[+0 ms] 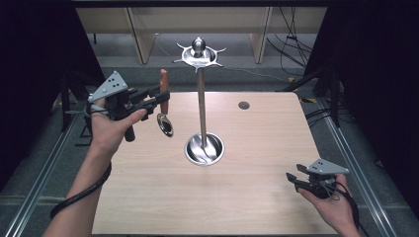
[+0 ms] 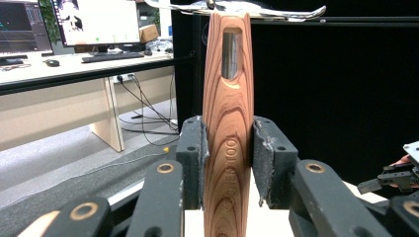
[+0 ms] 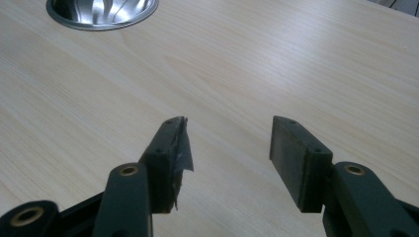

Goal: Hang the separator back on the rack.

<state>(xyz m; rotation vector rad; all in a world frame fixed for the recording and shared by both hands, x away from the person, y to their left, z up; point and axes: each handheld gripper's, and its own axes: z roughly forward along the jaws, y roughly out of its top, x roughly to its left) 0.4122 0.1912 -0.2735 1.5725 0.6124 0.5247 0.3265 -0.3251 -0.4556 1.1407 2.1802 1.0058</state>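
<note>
My left gripper is shut on the wooden handle of a spoon, held upright above the table's left side with its steel bowl hanging down. In the left gripper view both pads squeeze the handle, whose hanging slot sits near the top. A steel utensil stand rises from a round base at the table's middle, with a hooked crown on top. The spoon is left of the pole and below the crown. My right gripper rests open low at the table's front right, with nothing between its jaws.
The wooden table has a small round hole at its back right. Dark curtains flank both sides, and cables lie on the floor behind. In the left gripper view a desk with monitors stands at the far left.
</note>
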